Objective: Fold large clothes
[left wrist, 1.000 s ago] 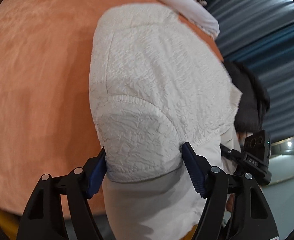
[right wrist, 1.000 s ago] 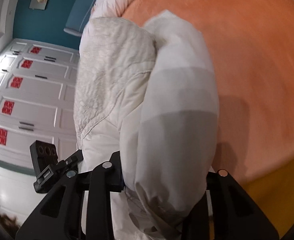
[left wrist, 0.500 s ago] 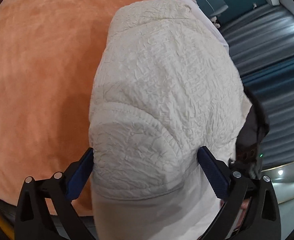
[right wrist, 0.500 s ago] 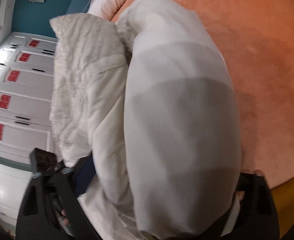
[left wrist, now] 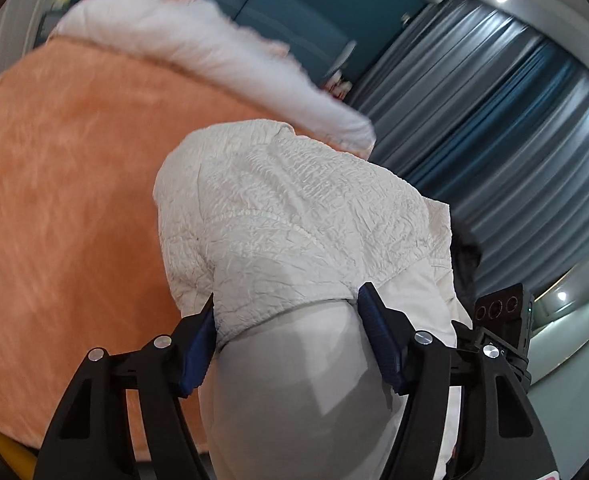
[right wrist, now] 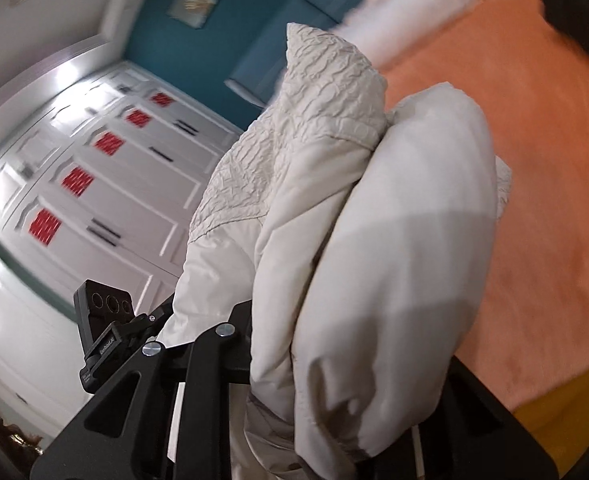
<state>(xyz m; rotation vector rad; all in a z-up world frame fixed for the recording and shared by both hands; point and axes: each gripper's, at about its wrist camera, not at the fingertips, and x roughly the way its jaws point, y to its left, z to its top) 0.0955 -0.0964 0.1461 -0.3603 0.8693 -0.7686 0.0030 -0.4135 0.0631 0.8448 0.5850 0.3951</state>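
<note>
A bunched jacket [left wrist: 294, 216] sits gripped between the left tongs [left wrist: 290, 320] and fills the right tongs [right wrist: 358, 360], above a bed [left wrist: 62, 184], with a pillow [left wrist: 214, 56] behind it, curtains [left wrist: 494, 128] right and wardrobe doors [right wrist: 94, 184] left.

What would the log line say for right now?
left hand-held gripper: shut on white jacket | right hand-held gripper: shut on white jacket | jacket bunched above orange bedspread
</note>
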